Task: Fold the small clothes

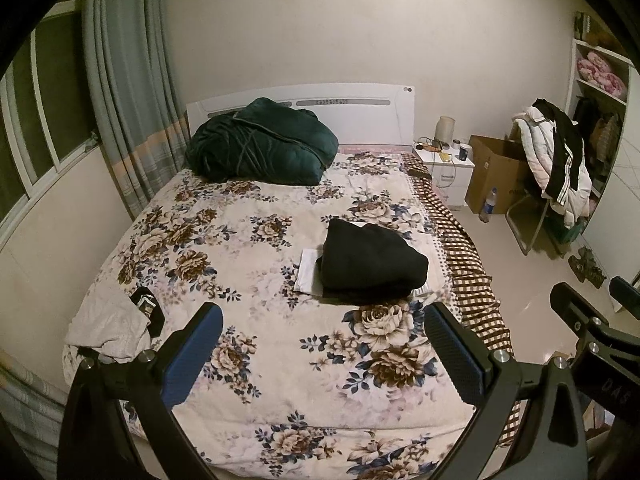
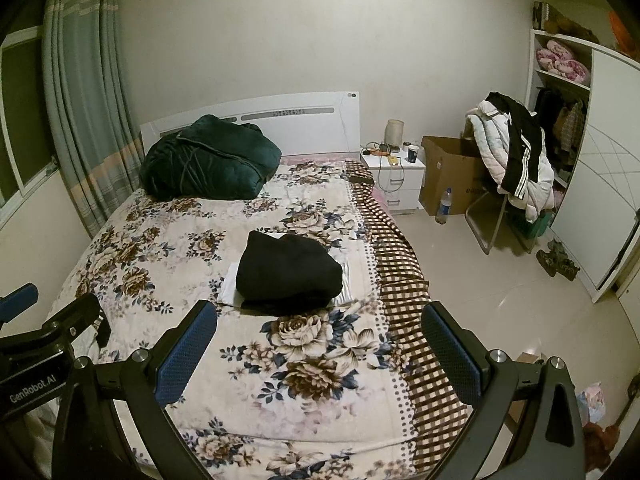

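A folded black garment [image 1: 372, 262] [image 2: 289, 271] lies on top of a folded white one [image 1: 310, 272] [image 2: 229, 284] on the right half of the flowered bedspread [image 1: 256, 248] [image 2: 168, 248]. A crumpled pale grey garment [image 1: 108, 328] with a black item [image 1: 149, 308] beside it lies at the bed's near left corner. My left gripper [image 1: 324, 356] hovers open above the bed's near end, short of the stack, nothing between its blue pads. My right gripper [image 2: 320, 354] is open and empty too, to the right of the left one, near the bed's right edge.
A dark green quilt [image 1: 260, 140] [image 2: 208, 158] is bundled by the headboard. Right of the bed stand a white nightstand [image 2: 400, 176], a cardboard box [image 2: 448, 172], a bottle [image 2: 443, 206] and a chair heaped with clothes [image 2: 516, 160]. A wardrobe [image 2: 600, 184] lines the right wall; curtains [image 1: 124, 92] hang left.
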`<state>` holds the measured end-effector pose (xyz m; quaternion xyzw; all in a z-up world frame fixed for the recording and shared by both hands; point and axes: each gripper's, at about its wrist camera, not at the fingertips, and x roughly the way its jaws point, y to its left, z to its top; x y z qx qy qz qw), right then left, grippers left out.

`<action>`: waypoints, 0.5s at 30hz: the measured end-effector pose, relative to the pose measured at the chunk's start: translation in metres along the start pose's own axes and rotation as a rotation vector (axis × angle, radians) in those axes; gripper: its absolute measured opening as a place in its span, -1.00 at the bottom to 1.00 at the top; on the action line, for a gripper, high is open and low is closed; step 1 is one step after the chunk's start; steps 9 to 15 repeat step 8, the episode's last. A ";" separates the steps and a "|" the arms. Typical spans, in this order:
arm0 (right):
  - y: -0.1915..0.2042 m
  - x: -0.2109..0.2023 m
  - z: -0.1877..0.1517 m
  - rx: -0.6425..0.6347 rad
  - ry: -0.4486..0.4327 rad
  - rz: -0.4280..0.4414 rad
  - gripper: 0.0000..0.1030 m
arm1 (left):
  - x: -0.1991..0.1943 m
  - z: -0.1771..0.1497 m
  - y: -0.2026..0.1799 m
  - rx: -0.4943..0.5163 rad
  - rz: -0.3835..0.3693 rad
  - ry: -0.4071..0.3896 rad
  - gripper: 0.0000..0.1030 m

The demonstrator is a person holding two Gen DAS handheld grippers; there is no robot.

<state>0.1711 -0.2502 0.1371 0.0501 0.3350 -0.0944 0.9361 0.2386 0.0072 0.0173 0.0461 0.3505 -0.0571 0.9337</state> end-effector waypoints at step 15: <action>0.000 0.003 0.002 -0.003 0.001 0.001 1.00 | 0.000 0.000 0.005 0.006 -0.001 -0.007 1.00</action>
